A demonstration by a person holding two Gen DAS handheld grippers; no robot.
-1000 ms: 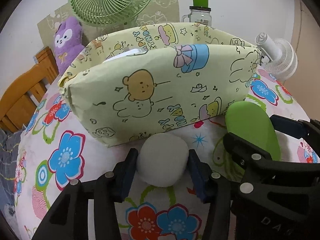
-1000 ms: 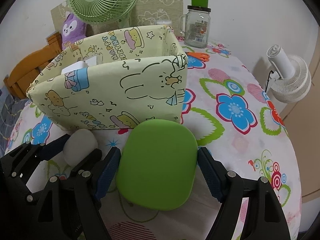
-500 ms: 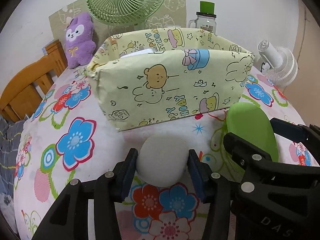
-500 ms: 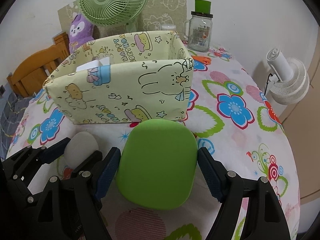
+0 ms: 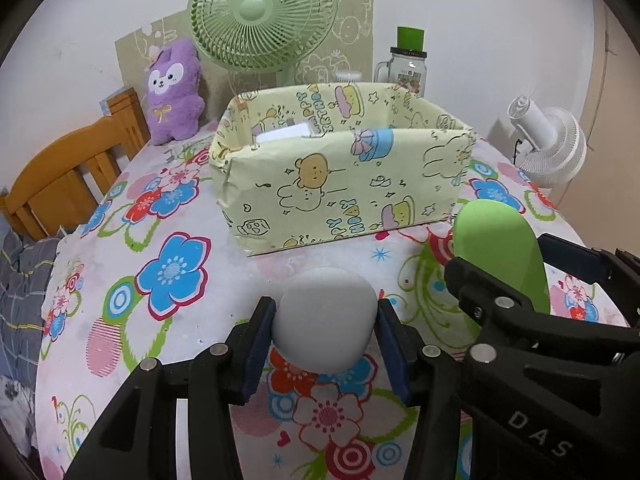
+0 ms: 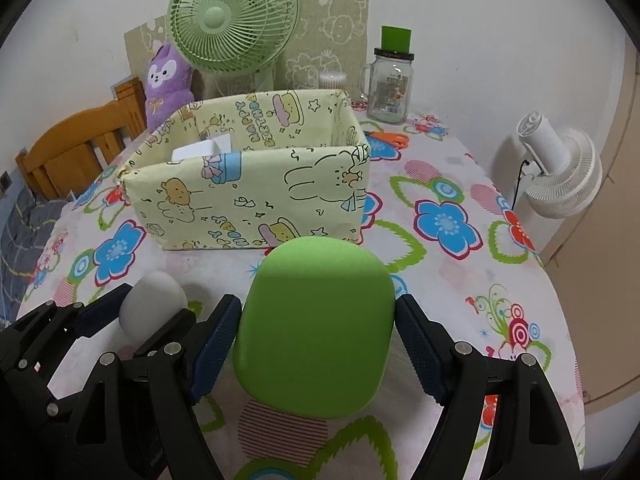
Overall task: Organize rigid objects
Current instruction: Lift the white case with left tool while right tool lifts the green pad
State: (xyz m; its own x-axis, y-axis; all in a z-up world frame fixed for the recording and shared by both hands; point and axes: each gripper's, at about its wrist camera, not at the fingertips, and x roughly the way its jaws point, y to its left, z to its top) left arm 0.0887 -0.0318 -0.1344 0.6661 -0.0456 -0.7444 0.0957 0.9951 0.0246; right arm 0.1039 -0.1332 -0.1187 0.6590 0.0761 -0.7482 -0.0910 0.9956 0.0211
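Observation:
My left gripper (image 5: 326, 320) is shut on a rounded white case (image 5: 326, 318), held above the flowered tablecloth. My right gripper (image 6: 318, 338) is shut on a flat green rounded case (image 6: 316, 328). The green case also shows at the right of the left wrist view (image 5: 500, 252), and the white case shows at the left of the right wrist view (image 6: 154, 304). A pale yellow cartoon-print box (image 5: 344, 196) stands open ahead of both grippers, also in the right wrist view (image 6: 256, 200). A white object (image 6: 202, 152) lies inside it.
A green desk fan (image 5: 262, 12), a purple plush toy (image 5: 174, 92) and a glass jar with a green lid (image 6: 390, 80) stand behind the box. Orange scissors (image 6: 388, 138) lie near the jar. A white fan (image 6: 560, 172) sits off the right edge; a wooden chair (image 5: 68, 172) is left.
Both grippers have pulled back and risen with their cases, so the box looks smaller and farther and its inside shows more.

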